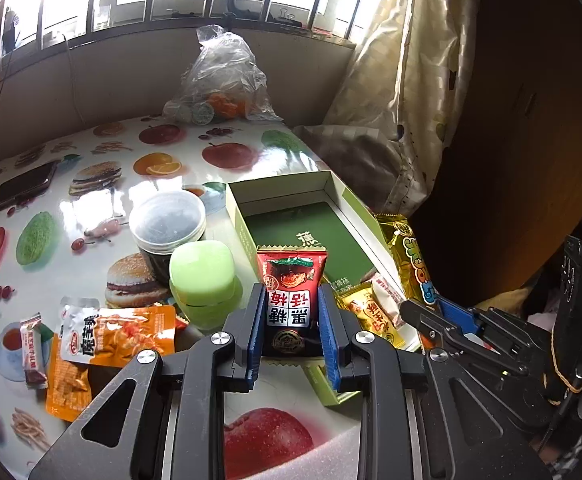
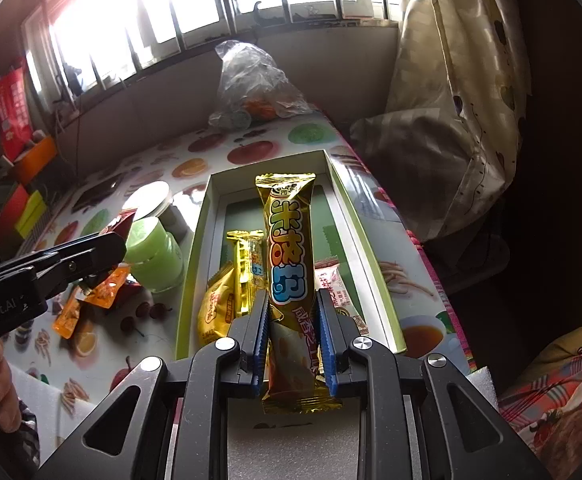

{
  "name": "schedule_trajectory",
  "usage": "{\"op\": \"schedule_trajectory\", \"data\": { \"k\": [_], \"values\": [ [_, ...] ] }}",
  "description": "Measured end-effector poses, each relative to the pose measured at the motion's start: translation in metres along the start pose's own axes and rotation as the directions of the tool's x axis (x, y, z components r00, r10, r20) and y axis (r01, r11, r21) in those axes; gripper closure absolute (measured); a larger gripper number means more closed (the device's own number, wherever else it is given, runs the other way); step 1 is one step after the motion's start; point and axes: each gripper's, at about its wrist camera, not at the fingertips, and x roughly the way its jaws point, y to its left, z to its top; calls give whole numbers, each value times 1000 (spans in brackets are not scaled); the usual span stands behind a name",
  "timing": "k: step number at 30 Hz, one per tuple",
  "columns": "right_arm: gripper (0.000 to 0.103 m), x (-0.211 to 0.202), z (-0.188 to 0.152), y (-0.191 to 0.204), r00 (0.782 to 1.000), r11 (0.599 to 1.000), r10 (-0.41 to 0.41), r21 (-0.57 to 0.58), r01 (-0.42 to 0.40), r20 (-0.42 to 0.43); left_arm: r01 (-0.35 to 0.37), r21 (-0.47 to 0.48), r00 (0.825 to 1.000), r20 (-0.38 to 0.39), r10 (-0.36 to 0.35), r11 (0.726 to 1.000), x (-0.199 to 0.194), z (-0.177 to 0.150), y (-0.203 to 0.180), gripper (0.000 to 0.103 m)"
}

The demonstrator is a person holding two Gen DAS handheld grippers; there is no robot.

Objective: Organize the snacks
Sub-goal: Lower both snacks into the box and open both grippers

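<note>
My left gripper (image 1: 291, 312) is shut on a red snack packet (image 1: 291, 280) with a cartoon face, held upright just in front of the open green box (image 1: 287, 188). My right gripper (image 2: 293, 320) is shut on a long gold snack bar (image 2: 291, 248) that hangs over the same box (image 2: 207, 208). Inside the box lie a small gold bar (image 2: 247, 268), a yellow packet (image 2: 215, 308) and a white-pink packet (image 2: 337, 288). The right gripper (image 1: 431, 308) with its gold bar (image 1: 411, 264) shows at the right of the left wrist view. The left gripper (image 2: 103, 252) shows at the left of the right wrist view.
Orange packets (image 1: 119, 332) and a small brown-white bar (image 1: 33, 352) lie on the fruit-print table (image 1: 91, 184) at the left. A green jar (image 1: 203, 280) and a clear-lidded tub (image 1: 167, 224) stand beside the box. A phone (image 1: 21, 188), a plastic bag (image 1: 223, 80) and a curtain (image 1: 403, 80) lie beyond.
</note>
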Motion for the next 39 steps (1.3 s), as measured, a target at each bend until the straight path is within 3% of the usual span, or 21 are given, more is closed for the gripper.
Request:
{"op": "schedule_trajectory", "data": {
  "k": [17, 29, 39],
  "values": [
    [81, 36, 5, -21, 995, 998, -62, -21, 60, -74, 16, 37, 994, -106, -12, 999, 60, 0, -29, 77],
    [81, 42, 5, -27, 996, 999, -52, -19, 51, -78, 16, 44, 988, -152, -9, 999, 80, 1, -34, 76],
    [71, 32, 1, -27, 996, 998, -66, -2, 66, -55, 21, 46, 988, -151, -14, 999, 78, -2, -33, 61]
  ]
}}
